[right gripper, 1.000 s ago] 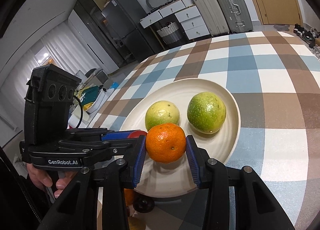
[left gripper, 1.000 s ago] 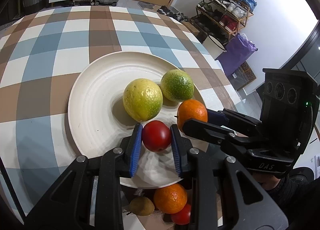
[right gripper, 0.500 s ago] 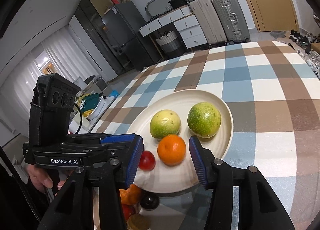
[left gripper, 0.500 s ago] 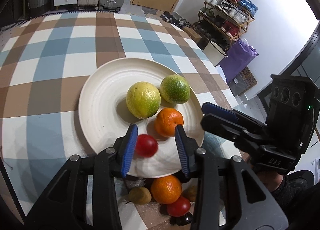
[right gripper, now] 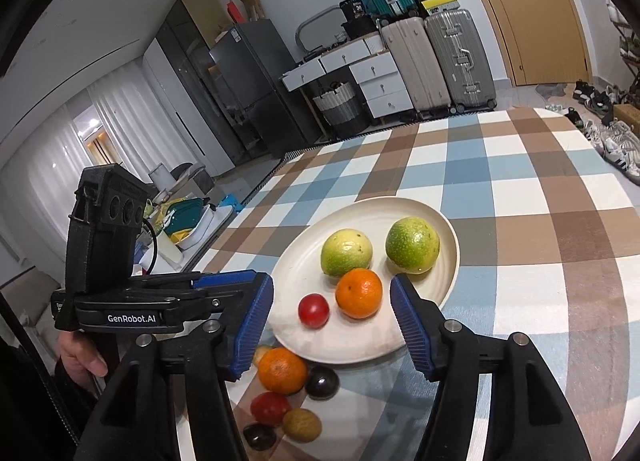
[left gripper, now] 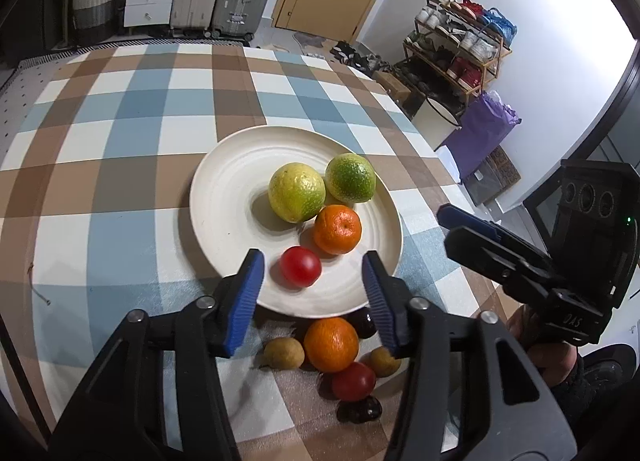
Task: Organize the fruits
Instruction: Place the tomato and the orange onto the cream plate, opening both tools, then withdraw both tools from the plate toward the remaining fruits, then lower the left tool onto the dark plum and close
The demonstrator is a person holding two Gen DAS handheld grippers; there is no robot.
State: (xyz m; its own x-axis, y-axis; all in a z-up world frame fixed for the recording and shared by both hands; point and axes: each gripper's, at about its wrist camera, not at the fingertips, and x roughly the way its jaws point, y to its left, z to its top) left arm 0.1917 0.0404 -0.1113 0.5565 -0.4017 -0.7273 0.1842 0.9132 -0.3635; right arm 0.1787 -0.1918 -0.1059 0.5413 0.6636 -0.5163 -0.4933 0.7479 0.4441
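Left wrist view: ridged cream plate (left gripper: 224,197) at center, holding 4 round fruits; glossy red tomato (left gripper: 300,265) between spread ribbed blue fingers of left gripper (left gripper: 312,297).

Right wrist view: right gripper (right gripper: 332,321) splayed wide, empty; dimpled orange (right gripper: 358,293) on plate at center.

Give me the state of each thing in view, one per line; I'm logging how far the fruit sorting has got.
Left gripper: open, empty.
Right gripper: open, empty.
Plate: holds four fruits.
Tomato: on plate, free.
Orange: on plate, beside the yellow citrus.
Yellow citrus: on plate.
Green citrus: on plate.
Second orange: on table, off plate.
Second tomato: on table, off plate.
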